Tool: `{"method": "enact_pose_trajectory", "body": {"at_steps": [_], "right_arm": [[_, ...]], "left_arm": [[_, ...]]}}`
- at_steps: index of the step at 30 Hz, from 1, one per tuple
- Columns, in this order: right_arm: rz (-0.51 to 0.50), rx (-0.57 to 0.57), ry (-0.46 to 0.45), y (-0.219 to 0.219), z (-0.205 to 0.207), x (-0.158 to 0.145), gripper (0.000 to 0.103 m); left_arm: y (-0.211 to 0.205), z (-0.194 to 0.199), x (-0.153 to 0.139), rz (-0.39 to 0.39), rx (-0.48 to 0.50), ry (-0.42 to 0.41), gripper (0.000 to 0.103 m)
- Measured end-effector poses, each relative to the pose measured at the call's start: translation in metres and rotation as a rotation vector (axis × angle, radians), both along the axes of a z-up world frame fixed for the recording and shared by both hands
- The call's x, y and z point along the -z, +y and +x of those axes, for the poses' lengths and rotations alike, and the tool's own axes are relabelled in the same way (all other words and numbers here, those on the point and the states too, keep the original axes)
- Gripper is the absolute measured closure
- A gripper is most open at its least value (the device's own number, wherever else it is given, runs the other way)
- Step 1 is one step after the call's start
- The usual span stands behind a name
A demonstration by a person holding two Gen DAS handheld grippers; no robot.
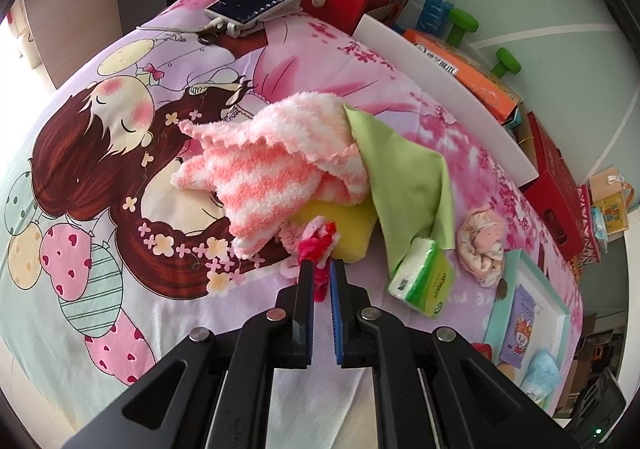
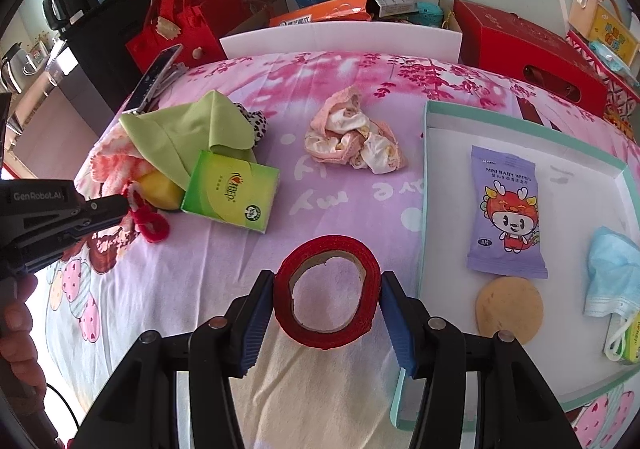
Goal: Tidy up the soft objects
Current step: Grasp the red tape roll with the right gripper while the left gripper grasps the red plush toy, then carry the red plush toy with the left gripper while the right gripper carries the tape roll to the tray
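Green tissue pack (image 2: pixel 231 191) and crumpled cloth (image 2: pixel 354 141) beyond tape-holding right claw (image 2: pixel 327 299)

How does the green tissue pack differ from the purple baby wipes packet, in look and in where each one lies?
The green tissue pack lies on the bedsheet; the purple baby wipes packet lies inside the white tray.

The tissue pack is a thick block. The wipes packet is flat.

The tissue pack touches the green cloth, while the wipes packet lies apart from the round beige pad below it.

Both are sealed, printed packs, and neither tool holds them.
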State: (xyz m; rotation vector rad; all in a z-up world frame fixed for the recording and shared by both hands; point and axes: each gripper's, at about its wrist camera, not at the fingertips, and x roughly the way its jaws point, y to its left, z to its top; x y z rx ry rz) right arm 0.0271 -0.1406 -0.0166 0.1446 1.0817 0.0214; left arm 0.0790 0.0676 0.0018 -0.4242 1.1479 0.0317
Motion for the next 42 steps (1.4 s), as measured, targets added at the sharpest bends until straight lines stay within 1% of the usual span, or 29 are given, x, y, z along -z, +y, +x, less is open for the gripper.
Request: {"method": "enact_pose_trajectory", "body": {"at_steps": [2,4,6,11,17,24,27,32,34,37,39,42], "right_arm": [[0.003,0.003,0.003,-0.001,0.0,0.001,0.047],[0.004,0.006,0.004,-0.002,0.0,0.001,0.047],[0.006,0.007,0.004,-0.003,0.0,0.001,0.047],[0.006,0.005,0.008,-0.003,0.001,0.002,0.047],[0.007,0.006,0.012,-0.003,0.001,0.003,0.047],[0.01,0.012,0.014,-0.003,0.003,0.005,0.047],[0.011,0.012,0.014,-0.003,0.003,0.005,0.047],[0.013,0.018,0.012,-0.005,0.004,0.004,0.047],[0.014,0.019,0.009,-0.005,0.003,0.003,0.047],[0.018,0.023,0.002,-0.006,0.002,0.001,0.047],[0.021,0.025,-0.006,-0.006,0.001,-0.001,0.047],[0.024,0.026,-0.012,-0.007,0.0,-0.003,0.047]], "left_arm": [[-0.001,0.002,0.003,0.011,0.005,0.011,0.095],[-0.003,0.003,0.005,0.02,0.012,0.02,0.086],[-0.005,0.004,0.007,0.027,0.016,0.028,0.081],[-0.007,0.01,0.015,0.06,0.013,0.05,0.081],[-0.012,0.02,0.025,0.076,0.021,0.059,0.081],[-0.017,0.032,0.038,0.12,0.017,0.081,0.081],[-0.02,0.034,0.04,0.143,0.023,0.082,0.081],[-0.02,0.033,0.037,0.144,0.023,0.078,0.082],[-0.019,0.029,0.035,0.138,0.021,0.071,0.085],[-0.018,0.023,0.03,0.118,0.02,0.058,0.086],[-0.018,0.019,0.025,0.101,0.023,0.042,0.086],[-0.019,0.013,0.016,0.102,0.033,0.012,0.086]]}}
